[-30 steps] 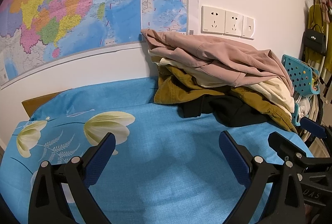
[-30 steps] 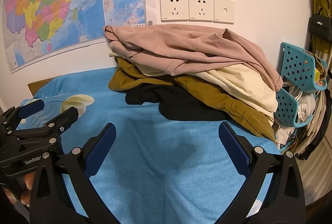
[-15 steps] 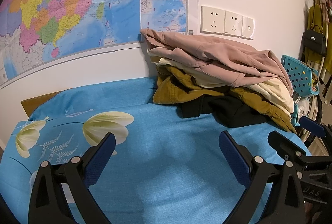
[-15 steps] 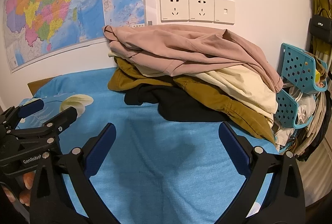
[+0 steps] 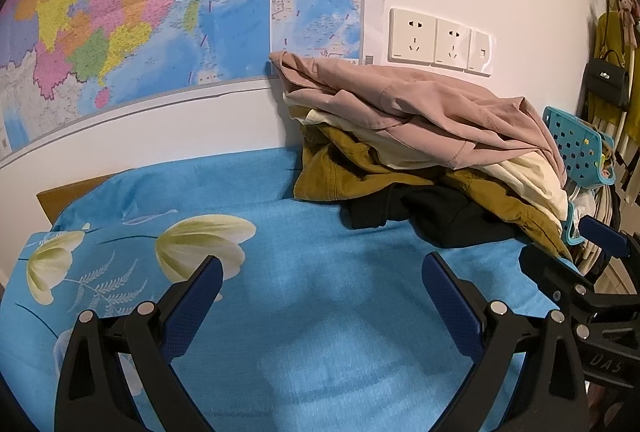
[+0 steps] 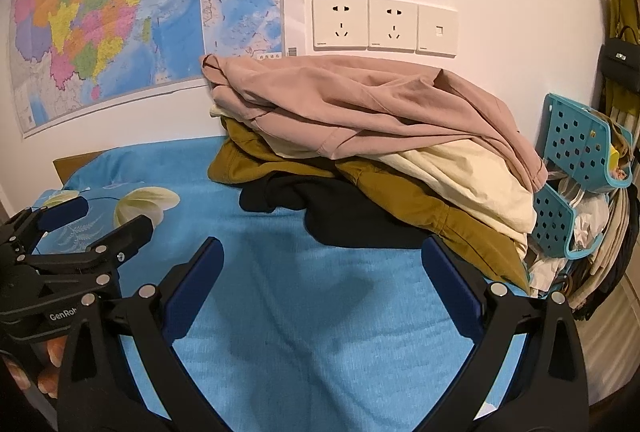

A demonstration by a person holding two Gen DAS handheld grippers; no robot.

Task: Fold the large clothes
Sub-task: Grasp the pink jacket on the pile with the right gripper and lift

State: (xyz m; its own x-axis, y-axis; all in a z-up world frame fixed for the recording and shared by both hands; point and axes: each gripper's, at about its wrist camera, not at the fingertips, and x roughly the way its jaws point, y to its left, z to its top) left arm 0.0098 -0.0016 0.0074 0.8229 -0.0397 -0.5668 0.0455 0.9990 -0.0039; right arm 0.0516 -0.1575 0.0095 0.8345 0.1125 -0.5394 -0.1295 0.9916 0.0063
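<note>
While rightward, more teal basket (image 6: 580,147)

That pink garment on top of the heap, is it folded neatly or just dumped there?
Dumped, not folded. The pink garment lies crumpled and creased over the cream one, one end drooping down the pile's right side.

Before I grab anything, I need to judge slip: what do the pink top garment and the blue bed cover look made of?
The pink garment looks like a soft, matte knit, perhaps cotton jersey: it drapes in rounded folds without sheen. The blue bed cover looks like a woven, slightly coarse cotton-type cloth, with visible heathered weave and a printed flower. Neither looks slippery, though I can't be sure.
</note>
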